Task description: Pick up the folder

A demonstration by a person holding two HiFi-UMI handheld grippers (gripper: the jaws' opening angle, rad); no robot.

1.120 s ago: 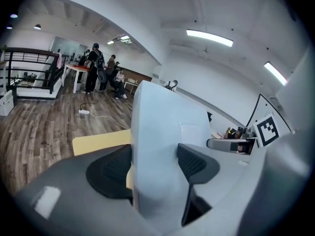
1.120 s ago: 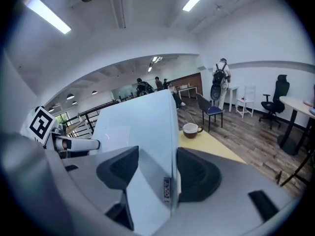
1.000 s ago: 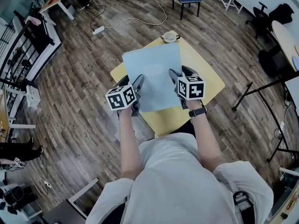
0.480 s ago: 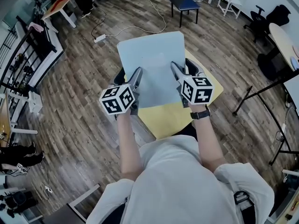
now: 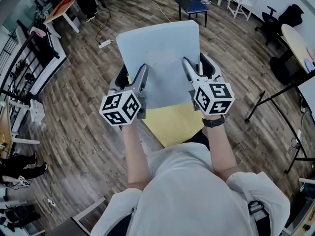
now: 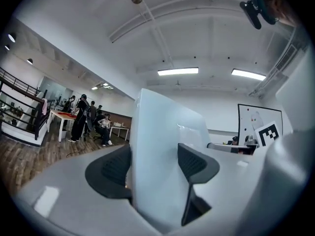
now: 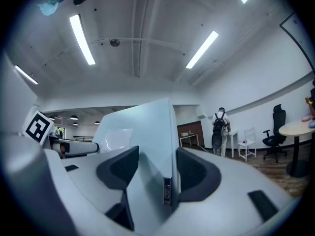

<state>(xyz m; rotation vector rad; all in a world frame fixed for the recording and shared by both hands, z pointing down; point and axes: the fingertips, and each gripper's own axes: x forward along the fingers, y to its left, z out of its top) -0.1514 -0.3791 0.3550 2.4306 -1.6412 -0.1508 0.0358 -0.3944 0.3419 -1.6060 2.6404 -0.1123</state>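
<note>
Dark rubber pads first: seeing left tool [image 5: 132, 78] pinching the folder [image 5: 160, 58] at its 9 o'clock edge, one pad per face, jaws standing wide with the folder filling the gap. Same on right tool [image 5: 199, 69]: clamped on the 3 o'clock edge, with a small tab [image 7: 167, 191] on the folder's edge showing just beside one pad in the right gripper view. Marker cube [image 5: 120, 108] at the 6 o'clock end of the left tool, another on the right. Watch [image 5: 215, 122] on the right wrist.

Folder pale blue, plain, held between both tools up in the air, far edge toward 12 o'clock. Only ceiling lights and room behind it in both gripper views. Yellow desk [image 5: 172, 124] below, peeking out at 6 o'clock of the folder, clear of it. Wood floor [image 5: 83, 112] all round.

Further out: blue chair [image 5: 189, 1] at 12 o'clock, white power strip [image 5: 105, 44] with cable at 10 o'clock, black office chair [image 5: 295, 14] and round table [image 5: 298, 38] at 2 o'clock, people [image 6: 81, 117] by a far table at 11 o'clock.
</note>
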